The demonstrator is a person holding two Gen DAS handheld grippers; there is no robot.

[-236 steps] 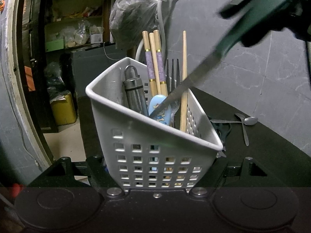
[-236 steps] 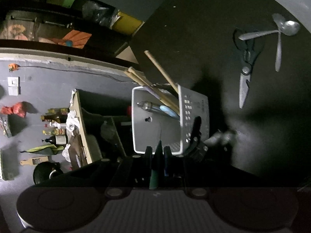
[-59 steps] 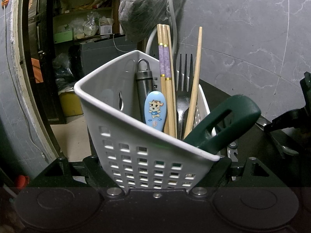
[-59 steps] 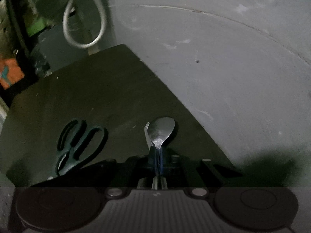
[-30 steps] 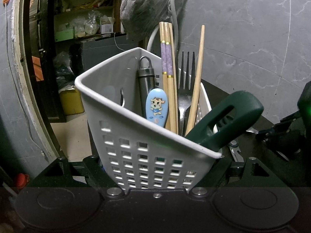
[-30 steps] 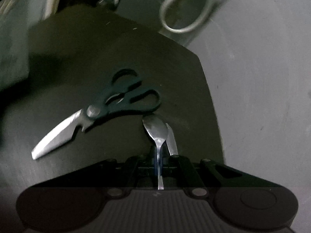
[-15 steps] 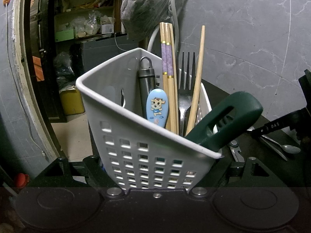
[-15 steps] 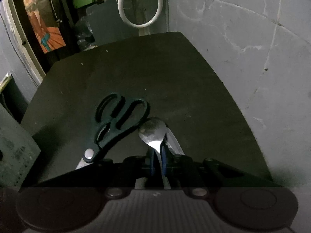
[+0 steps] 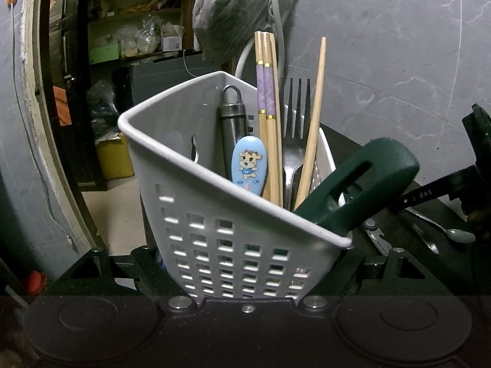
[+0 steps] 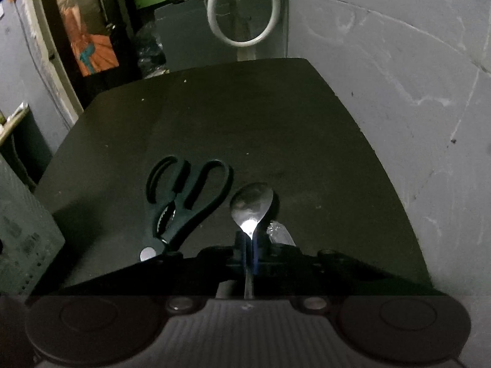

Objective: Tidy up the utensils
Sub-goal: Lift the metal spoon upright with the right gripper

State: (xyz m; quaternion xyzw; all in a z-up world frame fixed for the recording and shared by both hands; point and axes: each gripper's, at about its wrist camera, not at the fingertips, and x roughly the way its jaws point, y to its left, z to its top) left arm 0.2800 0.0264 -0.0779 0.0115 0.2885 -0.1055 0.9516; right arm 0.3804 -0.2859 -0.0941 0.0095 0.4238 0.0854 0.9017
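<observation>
My left gripper [image 9: 245,256] is shut on a white perforated utensil basket [image 9: 172,141]. In it stand purple-banded chopsticks [image 9: 268,113], a plain chopstick [image 9: 316,113], a black fork [image 9: 296,116], a blue cartoon spoon [image 9: 248,165], a grey metal tool [image 9: 233,119] and a green-handled knife [image 9: 362,181]. My right gripper [image 10: 248,242] is shut on the handle of a steel spoon [image 10: 252,201] low over the black table [image 10: 245,116]. A second spoon [image 10: 280,233] lies just right of it, black scissors [image 10: 187,199] just left. The held spoon [image 9: 460,235] also shows in the left wrist view.
A grey tiled wall [image 10: 414,92] bounds the table on the right and behind. A white hose loop [image 10: 242,15] and a dark plastic bag [image 9: 233,12] hang at the back. A doorway with cluttered shelves [image 9: 129,36] opens on the left.
The right wrist view rolled and swung level, so the scissors and spoons now lie lengthwise ahead. The right gripper stays shut on the spoon handle. The left gripper and basket have not moved.
</observation>
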